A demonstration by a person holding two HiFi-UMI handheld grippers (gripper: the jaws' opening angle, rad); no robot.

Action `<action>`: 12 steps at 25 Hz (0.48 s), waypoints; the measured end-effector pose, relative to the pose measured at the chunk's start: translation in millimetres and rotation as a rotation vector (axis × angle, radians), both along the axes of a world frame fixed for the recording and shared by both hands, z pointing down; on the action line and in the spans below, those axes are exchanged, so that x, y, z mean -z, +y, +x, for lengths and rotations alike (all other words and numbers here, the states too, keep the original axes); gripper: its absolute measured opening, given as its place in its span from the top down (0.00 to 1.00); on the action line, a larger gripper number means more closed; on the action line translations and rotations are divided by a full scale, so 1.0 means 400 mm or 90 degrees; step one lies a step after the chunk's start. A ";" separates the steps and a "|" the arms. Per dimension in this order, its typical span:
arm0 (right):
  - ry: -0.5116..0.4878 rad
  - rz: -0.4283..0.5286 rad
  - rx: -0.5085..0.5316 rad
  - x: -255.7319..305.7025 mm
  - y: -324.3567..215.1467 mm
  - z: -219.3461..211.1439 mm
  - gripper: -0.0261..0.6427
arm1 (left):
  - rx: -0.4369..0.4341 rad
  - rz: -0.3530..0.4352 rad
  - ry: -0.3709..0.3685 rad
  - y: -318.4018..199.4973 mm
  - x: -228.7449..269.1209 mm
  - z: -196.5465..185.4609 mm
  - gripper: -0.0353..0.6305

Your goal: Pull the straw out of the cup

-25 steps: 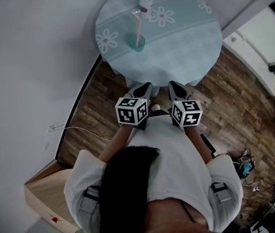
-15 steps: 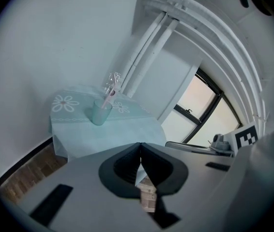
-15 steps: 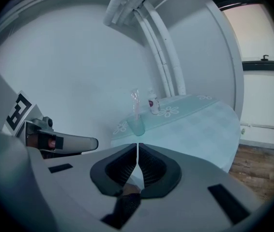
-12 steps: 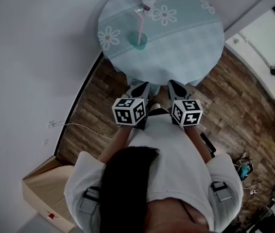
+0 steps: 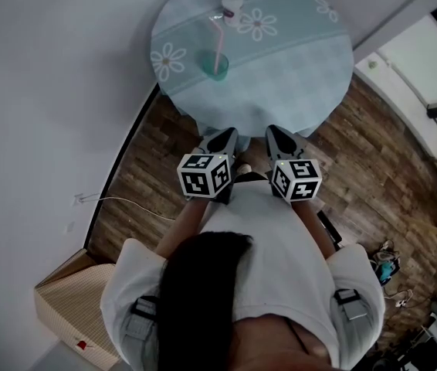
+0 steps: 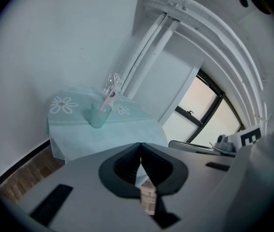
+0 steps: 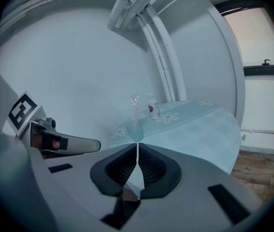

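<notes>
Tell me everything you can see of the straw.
The straw is thin, pale pink, plastic-looking, with a bent top section. It stands nearly upright, leaning slightly, its lower end inside the translucent teal cup on the round table, near the small bottle. Only the cup visibly touches it.

The person is wearing a white short-sleeved shirt [image 5: 272,246]; long dark hair [image 5: 199,300] is hanging over the shirt; grey straps [image 5: 143,309] with dark buckles are sitting at both shoulders; the left tool [image 5: 230,133] and the right tool [image 5: 274,131] are each showing a smooth grey shell around black ribbed pads [image 6: 127,166] tapering to a point; each is carrying a cube [image 5: 203,175] with black-and-white square markers.
</notes>
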State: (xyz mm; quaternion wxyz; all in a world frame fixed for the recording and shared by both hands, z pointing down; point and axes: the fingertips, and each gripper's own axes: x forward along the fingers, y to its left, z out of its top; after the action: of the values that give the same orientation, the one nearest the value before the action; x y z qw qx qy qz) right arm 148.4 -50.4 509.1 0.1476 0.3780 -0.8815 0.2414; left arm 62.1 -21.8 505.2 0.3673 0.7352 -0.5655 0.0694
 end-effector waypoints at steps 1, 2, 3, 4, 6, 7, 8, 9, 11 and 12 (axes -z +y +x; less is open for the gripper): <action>0.002 -0.001 0.002 -0.001 -0.003 -0.001 0.91 | 0.000 0.000 0.000 -0.004 0.001 0.001 0.93; 0.004 -0.001 0.003 -0.002 -0.007 -0.002 0.91 | -0.001 0.000 0.000 -0.009 0.001 0.001 0.93; 0.006 -0.001 0.004 -0.002 -0.011 -0.003 0.91 | -0.001 0.001 0.000 -0.015 0.001 0.001 0.93; 0.006 0.001 0.004 -0.001 -0.016 -0.004 0.91 | -0.001 0.001 0.000 -0.020 0.001 0.000 0.93; 0.005 0.003 0.002 0.000 -0.024 -0.003 0.91 | -0.003 0.001 -0.004 -0.032 0.000 -0.001 0.93; 0.003 0.004 -0.001 0.001 -0.029 -0.002 0.91 | -0.005 0.001 -0.008 -0.037 0.000 -0.001 0.93; 0.002 0.003 -0.005 0.001 -0.034 0.000 0.91 | -0.008 0.000 -0.012 -0.042 0.000 -0.001 0.93; 0.001 0.003 -0.008 0.001 -0.040 0.000 0.91 | -0.010 0.000 -0.015 -0.047 0.000 -0.002 0.93; 0.001 0.005 -0.010 0.004 -0.053 -0.004 0.91 | -0.012 0.002 -0.018 -0.059 0.003 -0.007 0.93; 0.000 0.007 -0.009 0.006 -0.059 -0.008 0.91 | -0.011 0.002 -0.019 -0.063 0.004 -0.012 0.93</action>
State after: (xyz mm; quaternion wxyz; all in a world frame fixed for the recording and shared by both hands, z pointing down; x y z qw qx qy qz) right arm 145.2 -73.9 506.8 0.1440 0.3849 -0.8801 0.2378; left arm 57.5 -47.0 503.5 0.3570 0.7395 -0.5646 0.0828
